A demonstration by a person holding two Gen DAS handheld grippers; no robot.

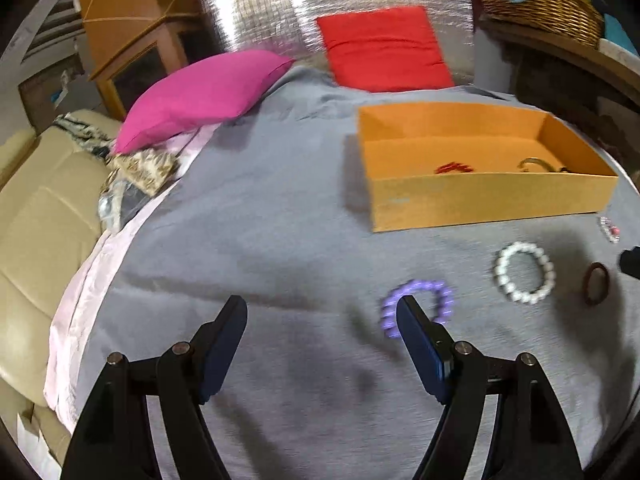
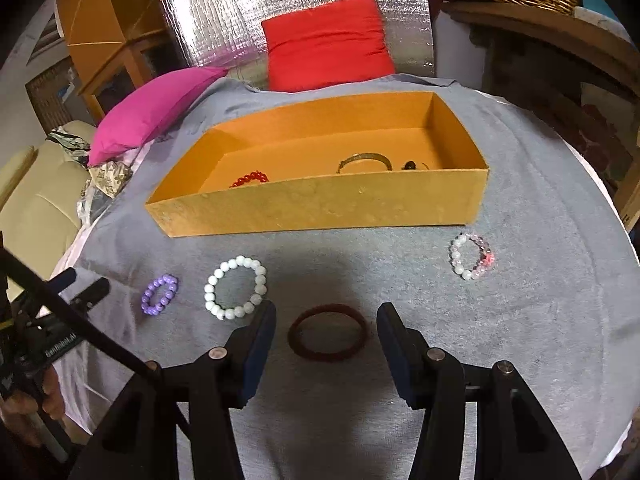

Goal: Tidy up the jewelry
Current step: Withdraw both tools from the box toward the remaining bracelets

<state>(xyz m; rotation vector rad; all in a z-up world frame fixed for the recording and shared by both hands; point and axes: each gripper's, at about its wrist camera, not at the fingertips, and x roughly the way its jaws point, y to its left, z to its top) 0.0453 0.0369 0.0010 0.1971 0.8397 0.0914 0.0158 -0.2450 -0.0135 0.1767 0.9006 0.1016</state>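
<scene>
My right gripper (image 2: 326,332) hangs jaws apart around the dark red bangle (image 2: 327,332), lower centre; my left gripper (image 1: 322,320), parted and empty, nears the purple bracelet (image 1: 418,308) below the orange box (image 2: 320,204).

Right claw (image 2: 326,332) open around dark red bangle (image 2: 327,332).

Dim indoor light; the left wrist view smears with motion blur (fisheye bends every edge), glare on foil backdrop (image 2: 304,12) at twelve o'clock.
</scene>
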